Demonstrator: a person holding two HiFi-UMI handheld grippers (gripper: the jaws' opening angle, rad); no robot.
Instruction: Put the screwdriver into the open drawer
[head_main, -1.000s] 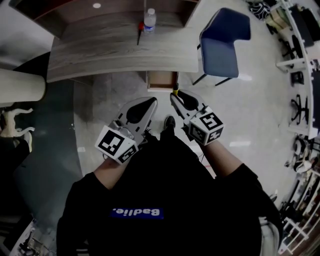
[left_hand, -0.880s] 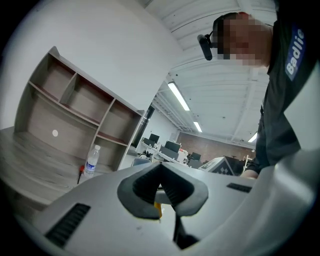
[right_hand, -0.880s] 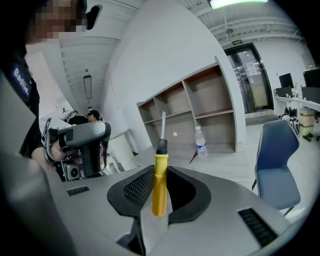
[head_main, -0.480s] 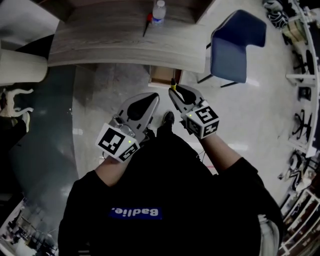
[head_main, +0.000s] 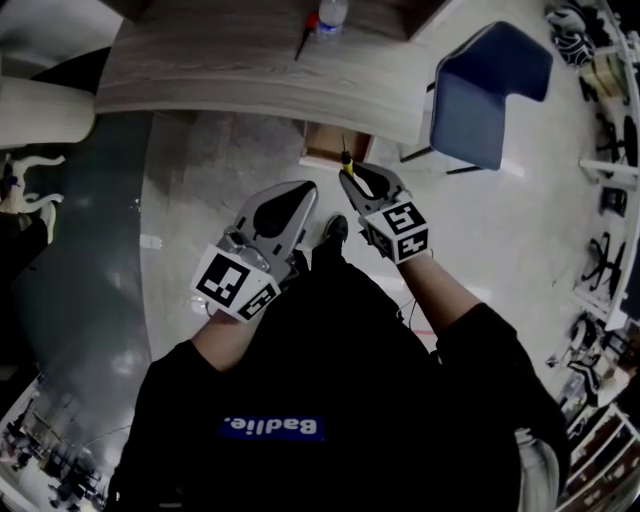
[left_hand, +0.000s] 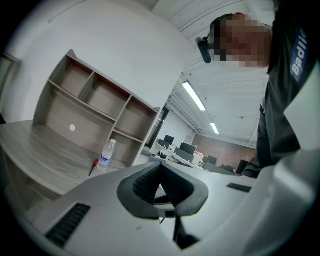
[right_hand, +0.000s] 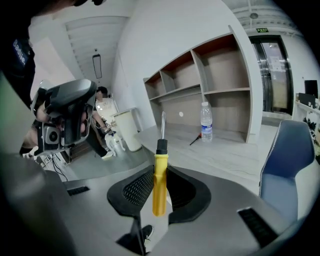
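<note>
A yellow-handled screwdriver (right_hand: 159, 181) stands upright between the pads of my right gripper (right_hand: 160, 174), which is shut on its handle; its metal shaft points up. In the head view the same screwdriver (head_main: 346, 160) sticks out of my right gripper (head_main: 351, 176) just in front of the open wooden drawer (head_main: 322, 142) under the desk's edge. My left gripper (head_main: 303, 192) hangs lower left of the drawer, shut with nothing in it. The left gripper (left_hand: 160, 169) shows its pads meeting at the tips.
A grey wooden desk (head_main: 220, 75) carries a water bottle (head_main: 331, 14) and a red-handled screwdriver (head_main: 304, 38). A blue chair (head_main: 488, 95) stands right of the drawer. Open shelves (right_hand: 215, 85) rise behind the desk. A white cylinder (head_main: 40, 125) stands at the left.
My right gripper has carried the yellow screwdriver forward and down, closer to the open drawer. The left gripper has sunk a little.
</note>
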